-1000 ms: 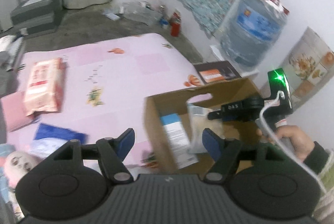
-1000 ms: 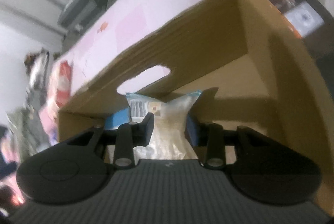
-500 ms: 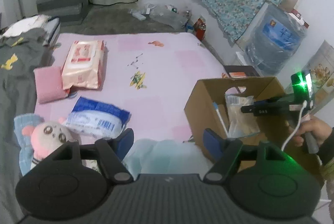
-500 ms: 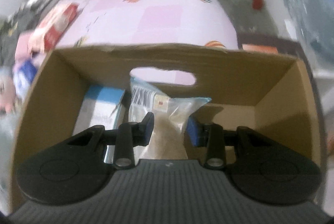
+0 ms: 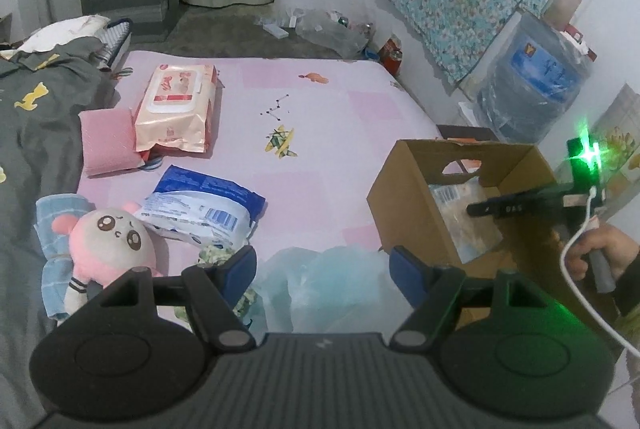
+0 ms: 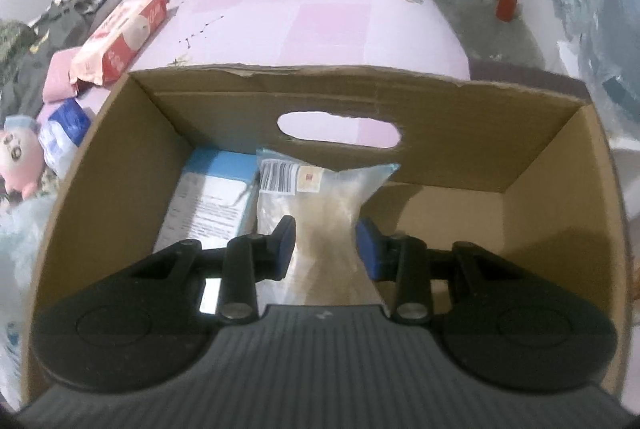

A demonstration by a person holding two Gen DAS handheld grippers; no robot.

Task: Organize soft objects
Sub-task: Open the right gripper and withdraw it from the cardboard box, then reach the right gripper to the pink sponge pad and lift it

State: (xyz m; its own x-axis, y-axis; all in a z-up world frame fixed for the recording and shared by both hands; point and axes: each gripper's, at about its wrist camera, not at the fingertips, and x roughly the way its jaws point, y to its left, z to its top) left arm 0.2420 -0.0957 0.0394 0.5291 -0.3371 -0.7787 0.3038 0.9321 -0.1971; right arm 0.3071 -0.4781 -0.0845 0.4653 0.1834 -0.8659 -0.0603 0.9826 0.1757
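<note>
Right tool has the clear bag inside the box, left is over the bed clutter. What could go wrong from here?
1. The right tool pinches the clear bag low, so its top may flop onto the blue-and-white pack on release.
2. The left tool hangs open above a pale plastic bag that is thin and crumpled; the pads may slip.
3. The cardboard box sits near the bed's edge; a push may tip it.
</note>
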